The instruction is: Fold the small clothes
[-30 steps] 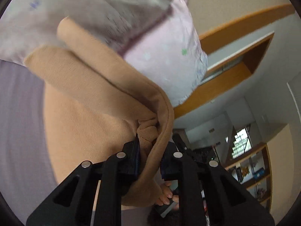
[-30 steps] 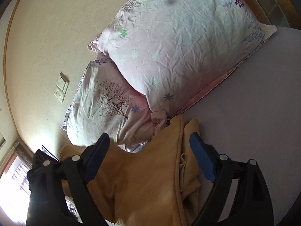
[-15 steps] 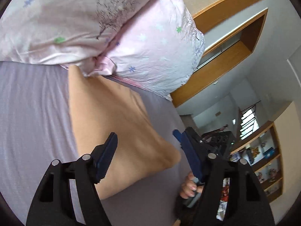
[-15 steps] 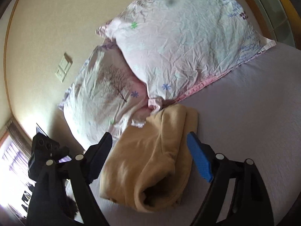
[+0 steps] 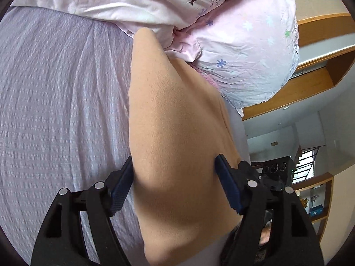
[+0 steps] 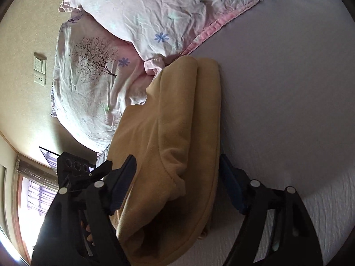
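A tan fleece garment (image 5: pixel 177 133) lies folded on the lilac bed sheet (image 5: pixel 62 102), its far end against the pillows. In the right wrist view the garment (image 6: pixel 173 137) shows stacked folded layers. My left gripper (image 5: pixel 175 177) is open, its blue-padded fingers on either side of the garment's near end, holding nothing. My right gripper (image 6: pixel 177 177) is open too, its fingers on either side of the garment at the other side. The right gripper's body shows at the left view's right edge.
Two pink floral pillows (image 6: pixel 137 22) lie stacked at the head of the bed, touching the garment. A beige wall with a switch and socket (image 6: pixel 40 71) is behind them. Wooden shelving (image 5: pixel 319 73) and a window stand beyond the bed.
My left gripper let go of the lifted garment, which now lies folded on the sheet. Both open grippers have moved in close over it.
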The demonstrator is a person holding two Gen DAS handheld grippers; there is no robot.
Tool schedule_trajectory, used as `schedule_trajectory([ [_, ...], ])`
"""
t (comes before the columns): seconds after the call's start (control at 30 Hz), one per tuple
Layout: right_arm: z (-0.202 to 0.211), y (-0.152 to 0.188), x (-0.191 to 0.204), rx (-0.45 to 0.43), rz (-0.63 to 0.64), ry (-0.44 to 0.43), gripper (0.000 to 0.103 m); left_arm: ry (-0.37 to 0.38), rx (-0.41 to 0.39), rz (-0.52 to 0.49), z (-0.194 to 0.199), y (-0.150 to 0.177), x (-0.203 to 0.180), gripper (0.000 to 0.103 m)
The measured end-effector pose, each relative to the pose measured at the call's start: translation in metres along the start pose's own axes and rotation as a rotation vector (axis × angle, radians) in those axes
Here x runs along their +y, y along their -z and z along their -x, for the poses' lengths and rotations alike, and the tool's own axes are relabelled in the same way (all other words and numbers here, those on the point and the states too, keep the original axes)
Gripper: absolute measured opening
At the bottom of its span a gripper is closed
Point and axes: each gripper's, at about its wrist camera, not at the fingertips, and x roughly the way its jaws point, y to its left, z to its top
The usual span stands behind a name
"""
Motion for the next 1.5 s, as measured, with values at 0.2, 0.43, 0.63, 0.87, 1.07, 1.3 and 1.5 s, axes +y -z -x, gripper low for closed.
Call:
schedule_trajectory([
  [0.2,-0.011,0.007,0.019,-0.020,0.056,-0.060,0.034,0.021,-0.038,-0.054,0.016,0.001,0.000,0.038],
  [0.43,-0.065,0.025,0.076,0.083,0.204,-0.042,0.045,-0.130,-0.175,-0.129,0.092,0.004,0.028,0.042],
  [0.63,-0.005,0.034,0.096,-0.145,0.246,0.007,0.083,-0.151,-0.273,-0.232,0.137,0.035,0.023,0.043],
  [0.87,-0.029,0.050,0.129,0.052,0.254,-0.214,0.094,-0.145,-0.187,-0.415,0.112,0.065,-0.017,0.061],
  [1.07,-0.051,0.051,0.103,0.100,0.159,-0.113,0.090,-0.240,-0.107,-0.436,0.097,0.082,-0.004,0.061],
  [1.3,0.003,0.095,0.132,-0.110,0.425,0.100,0.101,-0.454,-0.250,-0.443,0.138,0.112,0.001,0.101],
  [1.5,-0.018,0.136,0.123,-0.061,0.544,0.417,0.101,-0.625,-0.208,-0.476,0.128,0.125,0.007,0.102],
])
